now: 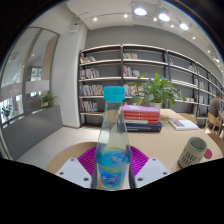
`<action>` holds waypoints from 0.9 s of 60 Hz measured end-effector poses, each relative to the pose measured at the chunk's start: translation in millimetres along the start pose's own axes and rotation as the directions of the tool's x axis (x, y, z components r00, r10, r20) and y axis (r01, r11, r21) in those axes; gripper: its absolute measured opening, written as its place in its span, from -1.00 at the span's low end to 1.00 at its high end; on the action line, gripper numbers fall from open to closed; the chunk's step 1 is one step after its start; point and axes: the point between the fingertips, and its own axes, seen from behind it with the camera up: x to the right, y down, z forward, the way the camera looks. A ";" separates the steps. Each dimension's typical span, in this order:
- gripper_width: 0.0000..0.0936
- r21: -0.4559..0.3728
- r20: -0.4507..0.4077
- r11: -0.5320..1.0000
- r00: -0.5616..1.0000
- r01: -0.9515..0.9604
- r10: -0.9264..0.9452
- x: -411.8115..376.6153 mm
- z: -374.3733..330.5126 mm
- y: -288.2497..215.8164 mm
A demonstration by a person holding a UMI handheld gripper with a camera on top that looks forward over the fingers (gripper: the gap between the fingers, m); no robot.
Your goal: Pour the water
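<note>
A clear plastic water bottle with a blue cap and a blue label stands upright between my gripper's two fingers. Both magenta pads press against its sides at the label, and its base is hidden low between the fingers. The bottle looks lifted above the round wooden table. A pale green cup with a patterned wall stands on the table to the right of the bottle, beyond the right finger.
A stack of books lies on the table behind the bottle, with a potted green plant behind it. Bookshelves line the back wall. A small pink thing lies beside the cup. Glass walls stand at the left.
</note>
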 end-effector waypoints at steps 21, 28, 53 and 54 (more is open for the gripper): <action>-0.19 -0.008 0.070 0.958 0.956 -0.286 0.286 23.8 2.4 -23.8; -0.19 -0.041 0.091 0.855 0.850 -0.518 0.519 54.1 -7.5 -40.8; -0.19 -0.185 0.070 -0.021 -0.034 -0.983 0.997 145.5 -26.2 -66.5; -0.19 -0.191 0.069 -0.051 -0.065 -0.980 0.996 147.8 -22.0 -63.0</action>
